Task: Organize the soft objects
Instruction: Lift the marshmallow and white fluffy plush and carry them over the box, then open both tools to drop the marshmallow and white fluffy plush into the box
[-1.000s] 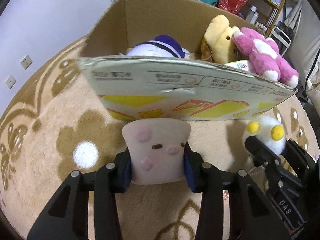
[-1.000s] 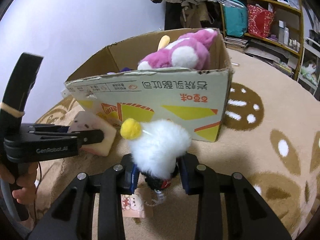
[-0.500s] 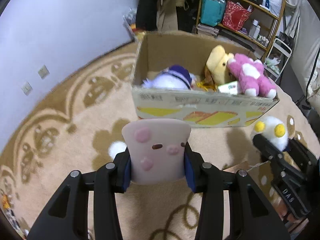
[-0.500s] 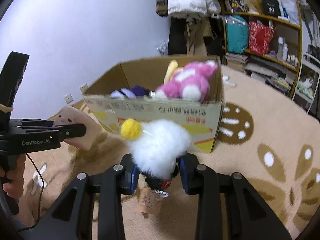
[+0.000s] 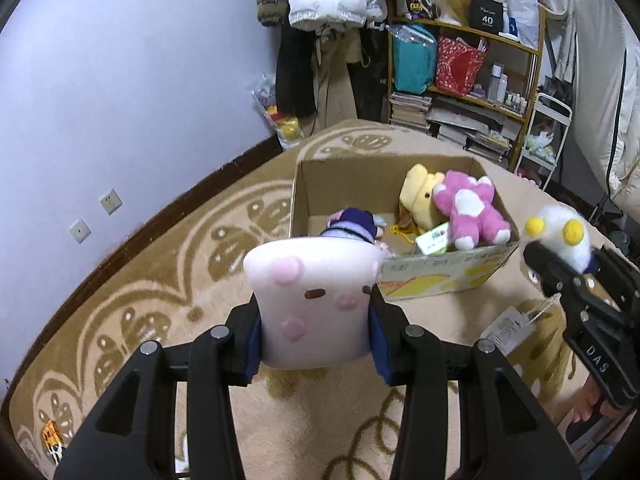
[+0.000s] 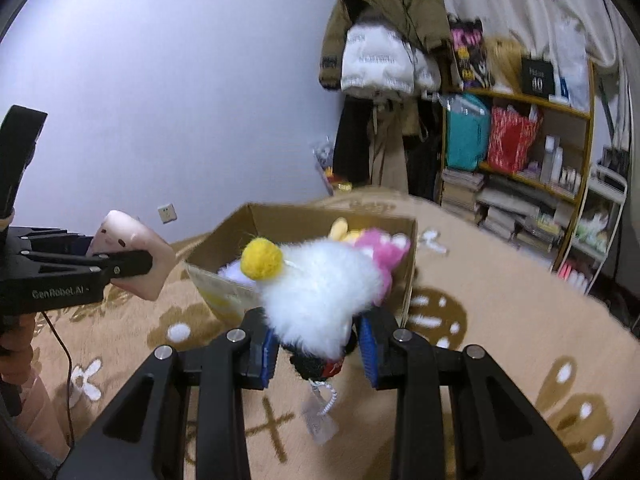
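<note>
My left gripper (image 5: 316, 332) is shut on a pale pink squishy toy (image 5: 312, 300) with pink spots, held high above the carpet in front of the cardboard box (image 5: 440, 276). It also shows in the right wrist view (image 6: 136, 260). My right gripper (image 6: 318, 350) is shut on a fluffy white plush (image 6: 320, 288) with yellow pom-poms and a dangling tag, held up before the box (image 6: 408, 276); it shows at the right of the left wrist view (image 5: 564, 240). The box holds a pink plush (image 5: 468, 208), a yellow plush (image 5: 420, 196) and a purple plush (image 5: 354, 222).
A beige patterned carpet (image 5: 180, 264) covers the floor. A shelf (image 5: 472, 80) with bags, books and bottles stands behind the box, with coats (image 5: 328, 4) hanging beside it. The wall (image 5: 120, 80) runs along the left. A white cart (image 5: 548, 132) stands at right.
Both grippers have risen well above the carpet with their toys, so the box now lies lower and farther and its inside is in view.
</note>
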`<state>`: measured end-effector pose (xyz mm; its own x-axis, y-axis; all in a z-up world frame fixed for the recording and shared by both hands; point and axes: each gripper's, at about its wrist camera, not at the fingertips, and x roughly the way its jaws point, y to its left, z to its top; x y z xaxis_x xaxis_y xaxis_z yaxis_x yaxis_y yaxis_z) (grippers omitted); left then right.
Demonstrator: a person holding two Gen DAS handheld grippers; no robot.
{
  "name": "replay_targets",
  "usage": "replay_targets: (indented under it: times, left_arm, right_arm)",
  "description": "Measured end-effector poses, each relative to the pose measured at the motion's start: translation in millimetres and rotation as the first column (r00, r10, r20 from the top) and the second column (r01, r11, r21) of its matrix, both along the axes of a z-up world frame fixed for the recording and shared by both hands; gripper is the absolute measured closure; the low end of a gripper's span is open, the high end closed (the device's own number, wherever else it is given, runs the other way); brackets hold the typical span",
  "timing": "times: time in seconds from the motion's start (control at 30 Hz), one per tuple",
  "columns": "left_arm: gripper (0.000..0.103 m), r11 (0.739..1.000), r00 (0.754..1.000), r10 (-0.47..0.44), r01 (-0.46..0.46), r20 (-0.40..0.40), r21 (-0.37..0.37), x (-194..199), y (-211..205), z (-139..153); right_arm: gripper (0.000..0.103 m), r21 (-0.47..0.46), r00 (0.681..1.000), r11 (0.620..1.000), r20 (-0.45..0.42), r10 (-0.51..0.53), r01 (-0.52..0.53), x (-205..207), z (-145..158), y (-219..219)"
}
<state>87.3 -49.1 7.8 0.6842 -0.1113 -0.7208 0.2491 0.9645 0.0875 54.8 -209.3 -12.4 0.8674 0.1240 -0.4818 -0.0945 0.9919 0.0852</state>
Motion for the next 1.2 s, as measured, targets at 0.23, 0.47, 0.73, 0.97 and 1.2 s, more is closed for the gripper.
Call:
replay_targets:
  times: [0.23, 0.47, 0.73, 0.97, 1.2]
  left_arm:
    - [0.060, 1.000, 0.998, 0.005, -0.003, 0.055, -0.028, 11, -1, 25]
    - [0.060, 0.999, 0.998, 0.010, -0.008, 0.061, -0.040, 35, -3, 38]
    - [0.059, 1.000, 0.995, 0.014, -0.013, 0.102, -0.010, 61, -7, 52]
    - [0.058, 0.997, 0.996, -0.006, 0.013, 0.090, -0.072, 88, -6, 43]
    - [0.057, 0.996, 0.999, -0.017, 0.021, 0.045, -0.083, 102, -7, 17]
  right_arm:
    - [0.068, -0.021, 0.997, 0.999, 0.069, 0.026, -0.024, 10, 31, 6]
    - [0.068, -0.031, 0.992, 0.998, 0.110, 0.054, -0.051, 33, 57, 16]
    - [0.067, -0.024, 0.986, 0.996, 0.140, 0.092, -0.089, 70, 76, 24]
    - [0.067, -0.012, 0.991, 0.993, 0.074, 0.114, -0.113, 96, 56, 28]
    - [0.067, 0.016, 0.994, 0.994, -0.026, 0.105, -0.105, 110, 13, 23]
